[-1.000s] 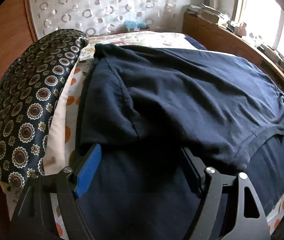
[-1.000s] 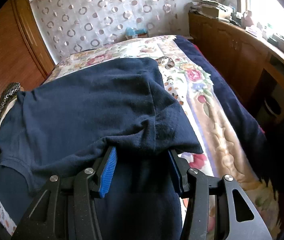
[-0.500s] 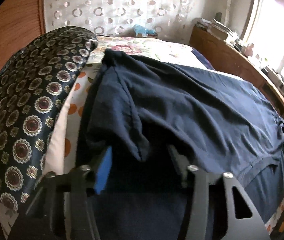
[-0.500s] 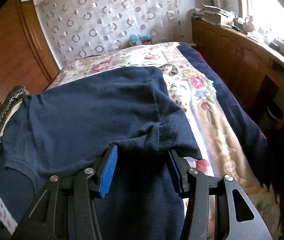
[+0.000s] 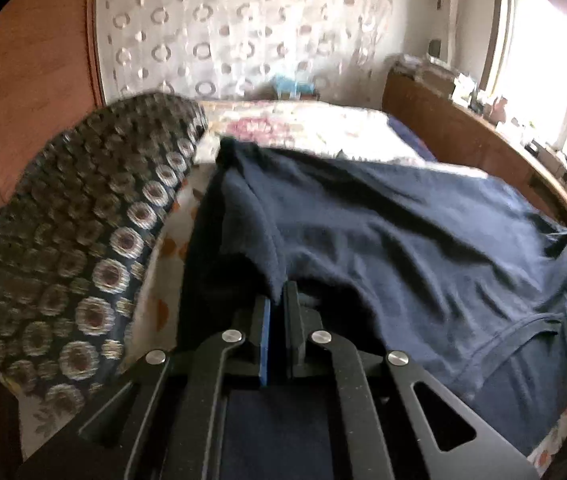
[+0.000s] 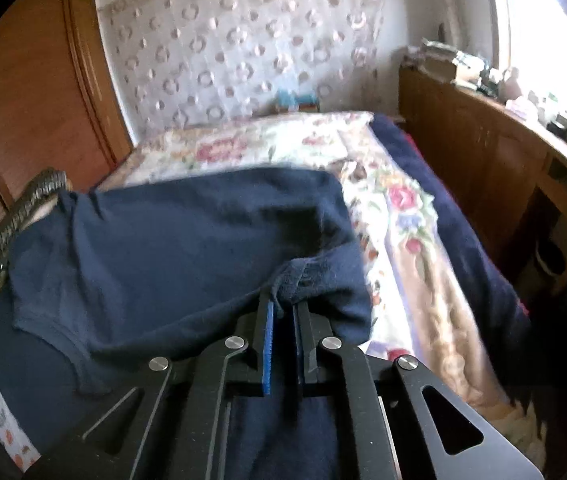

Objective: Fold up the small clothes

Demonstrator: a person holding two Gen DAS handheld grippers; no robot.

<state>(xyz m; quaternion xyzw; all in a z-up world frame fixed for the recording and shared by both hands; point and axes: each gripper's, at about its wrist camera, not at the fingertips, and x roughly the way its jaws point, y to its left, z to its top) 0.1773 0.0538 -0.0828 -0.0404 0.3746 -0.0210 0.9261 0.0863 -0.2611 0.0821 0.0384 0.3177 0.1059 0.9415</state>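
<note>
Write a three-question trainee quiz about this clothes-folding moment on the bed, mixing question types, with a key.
1. True or false: the left gripper is shut on the navy blue cotton garment.
2. What does the right gripper pinch?
A. floral bedspread
B. navy garment
C. nothing
3. Fill in: left of the garment lies a dark ____ with a medallion pattern.

Key: 1 true. 2 B, a fold of the garment. 3 cushion.

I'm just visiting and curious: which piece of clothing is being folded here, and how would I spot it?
Start at the bed with the floral bedspread. Spread across its near end lies the navy T-shirt, beside a patterned dark pillow. It is the only plain, unpatterned fabric there, with a corner pinched in each hand-held gripper: left hand-held gripper, right hand-held gripper.
</note>
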